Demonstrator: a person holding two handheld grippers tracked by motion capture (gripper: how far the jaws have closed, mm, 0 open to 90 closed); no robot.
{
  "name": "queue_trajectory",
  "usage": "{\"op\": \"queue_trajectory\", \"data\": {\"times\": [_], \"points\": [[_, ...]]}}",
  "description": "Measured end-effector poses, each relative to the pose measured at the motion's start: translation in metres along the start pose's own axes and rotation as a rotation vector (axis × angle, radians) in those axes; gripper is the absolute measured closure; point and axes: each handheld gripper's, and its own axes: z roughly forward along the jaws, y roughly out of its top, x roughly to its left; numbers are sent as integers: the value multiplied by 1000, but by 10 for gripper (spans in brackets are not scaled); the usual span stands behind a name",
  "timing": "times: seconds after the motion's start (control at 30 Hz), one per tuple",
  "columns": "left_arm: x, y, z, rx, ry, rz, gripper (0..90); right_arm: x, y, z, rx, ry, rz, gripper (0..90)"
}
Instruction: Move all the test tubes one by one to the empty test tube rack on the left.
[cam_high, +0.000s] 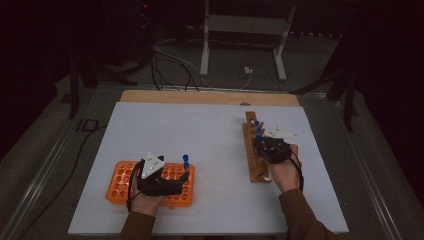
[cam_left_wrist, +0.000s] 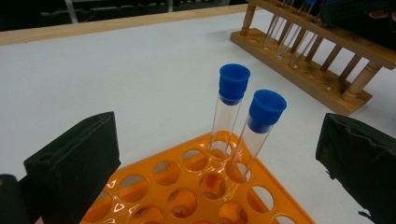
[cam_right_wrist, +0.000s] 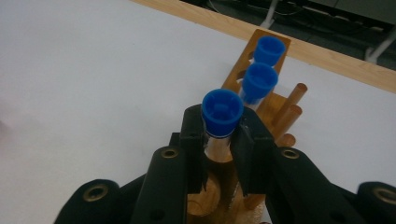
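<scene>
Blue-capped test tube (cam_right_wrist: 222, 116) is the thing being handled, and it stands in the wooden rack (cam_right_wrist: 271, 107) at the right side of the desk (cam_high: 210, 135). It looks thin, clear and light, and I think it would break if squeezed too hard. The clear wall is smooth and may slip, so the best place to hold it is just under the cap, where the right gripper (cam_right_wrist: 219, 140) has it now. Its fingers (cam_right_wrist: 191, 140) are closed on the tube from both sides. Two more blue-capped tubes (cam_right_wrist: 261, 65) stand behind it in the same rack.

The right hand (cam_high: 282, 170) reaches forward over the near end of the rack, with the gripper pointing away from the person.

Far to the left, the left gripper (cam_high: 160, 177) sits over the orange rack (cam_left_wrist: 196, 196). Its fingers (cam_left_wrist: 74, 158) are wide apart and hold nothing. Two capped tubes (cam_left_wrist: 243, 121) stand between them, untouched.
</scene>
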Motion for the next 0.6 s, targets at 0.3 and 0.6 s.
{"op": "queue_trajectory", "data": {"times": [0.3, 0.6], "points": [[0, 0, 0, 4, -1, 2, 3, -3, -2, 5, 8, 0, 23, 771], [-1, 0, 0, 8, -3, 5, 3, -5, -1, 0, -17, 4, 43, 774]]}}
